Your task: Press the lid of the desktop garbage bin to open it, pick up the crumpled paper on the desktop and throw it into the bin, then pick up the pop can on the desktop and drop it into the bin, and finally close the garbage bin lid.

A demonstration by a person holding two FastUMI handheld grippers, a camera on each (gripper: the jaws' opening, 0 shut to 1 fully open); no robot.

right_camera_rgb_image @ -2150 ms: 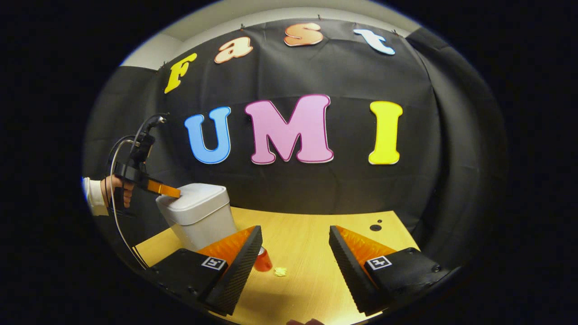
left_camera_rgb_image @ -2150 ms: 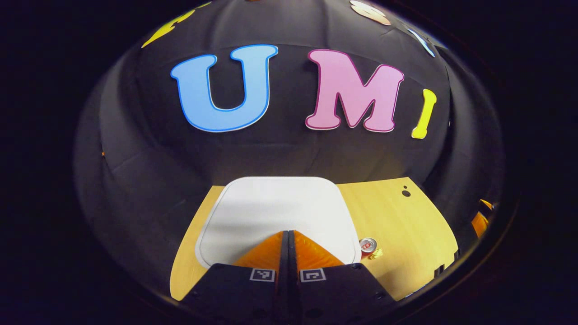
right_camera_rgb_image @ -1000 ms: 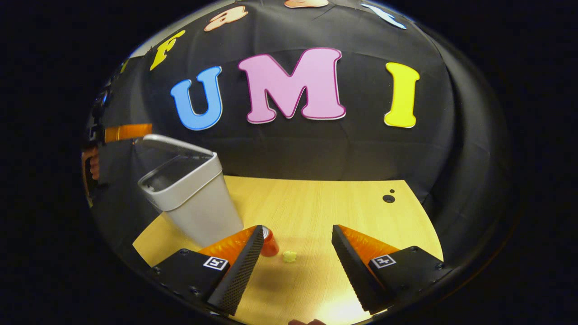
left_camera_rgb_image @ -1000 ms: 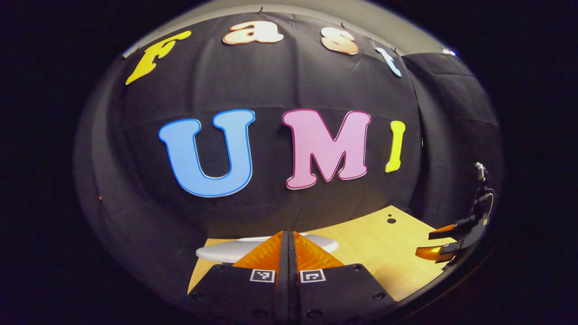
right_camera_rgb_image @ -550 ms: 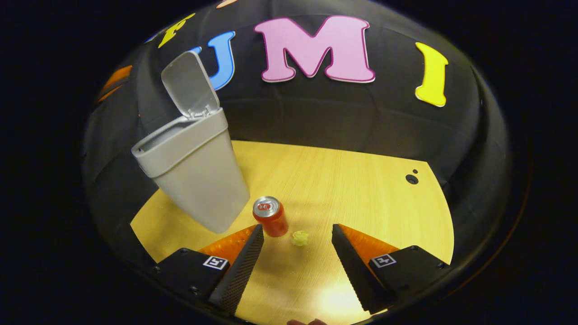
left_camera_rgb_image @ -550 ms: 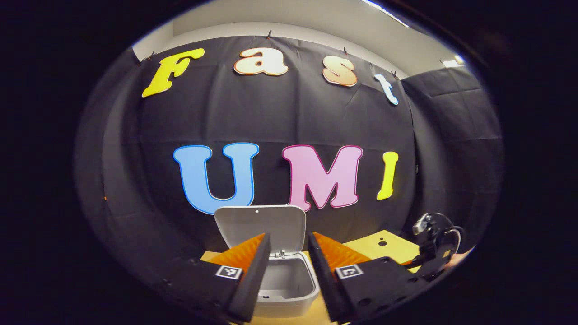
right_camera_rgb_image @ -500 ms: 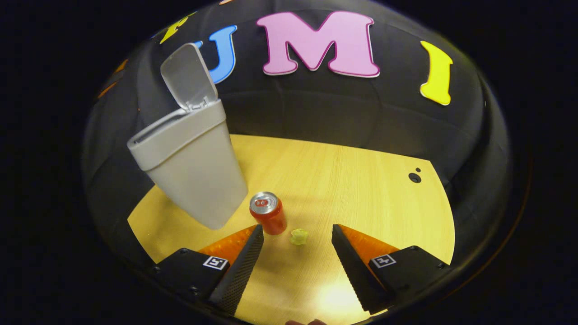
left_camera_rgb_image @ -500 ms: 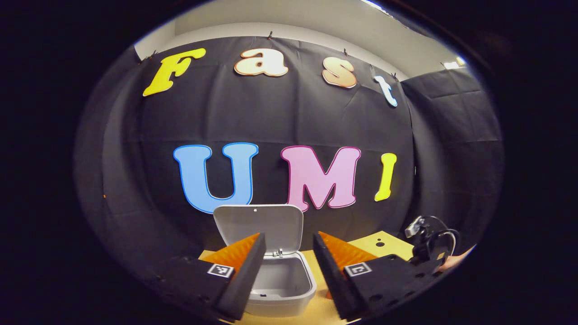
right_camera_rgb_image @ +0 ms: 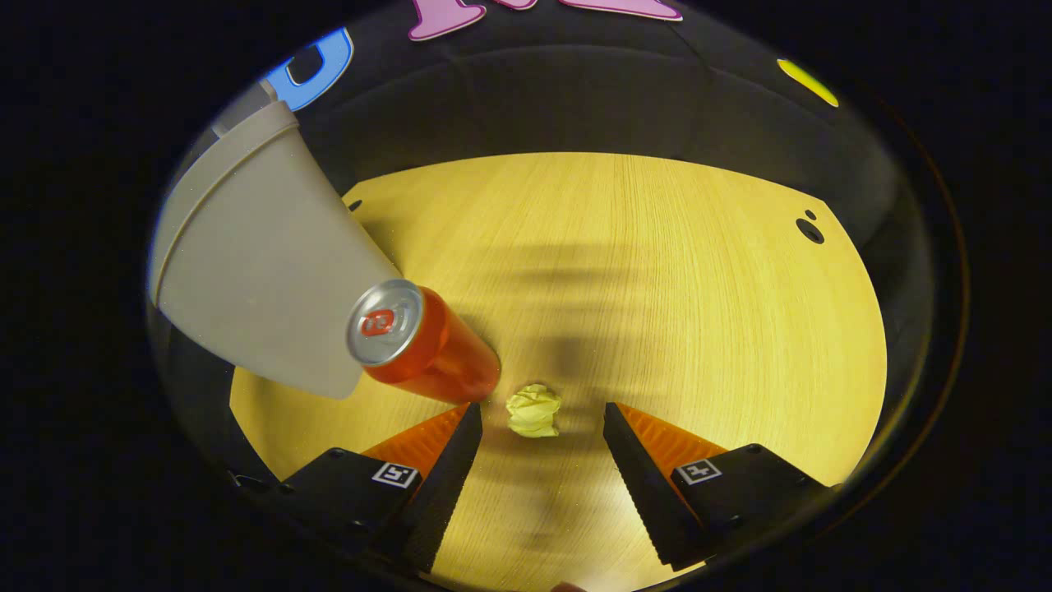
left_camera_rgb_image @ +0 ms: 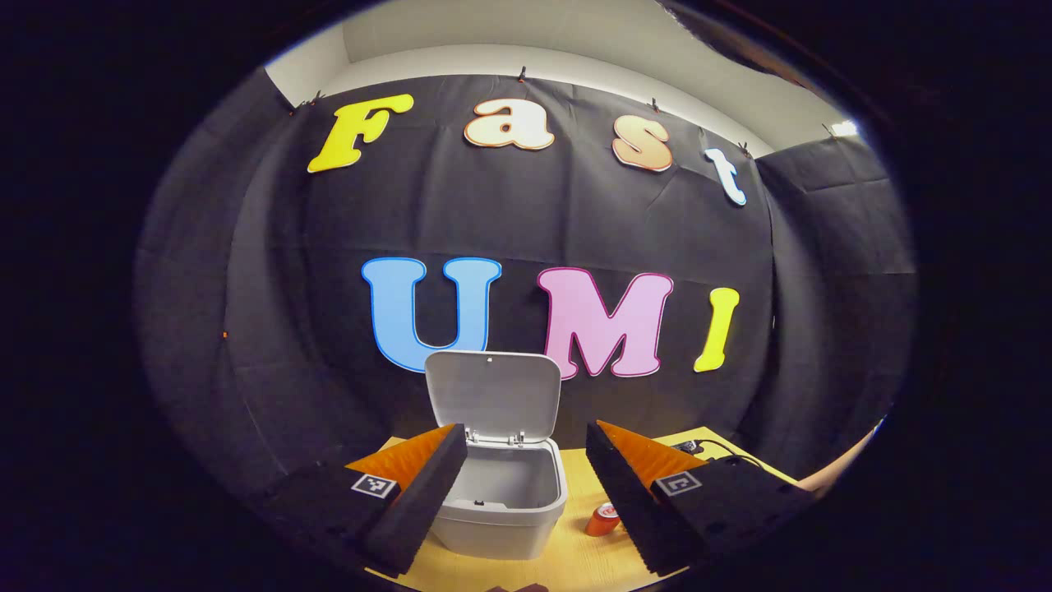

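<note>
Crumpled paper (right_camera_rgb_image: 533, 410) — small pale-yellow wad, beside upright orange-red pop can (right_camera_rgb_image: 421, 343)

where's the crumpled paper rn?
Right gripper view: the crumpled paper lies on the table, just ahead of the open right hand-held gripper, beside the can.

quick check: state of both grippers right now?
Left gripper: open, holding nothing, jaws framing the open garbage bin.
Right gripper: open, holding nothing, jaws either side of the crumpled paper, not touching it.
</note>
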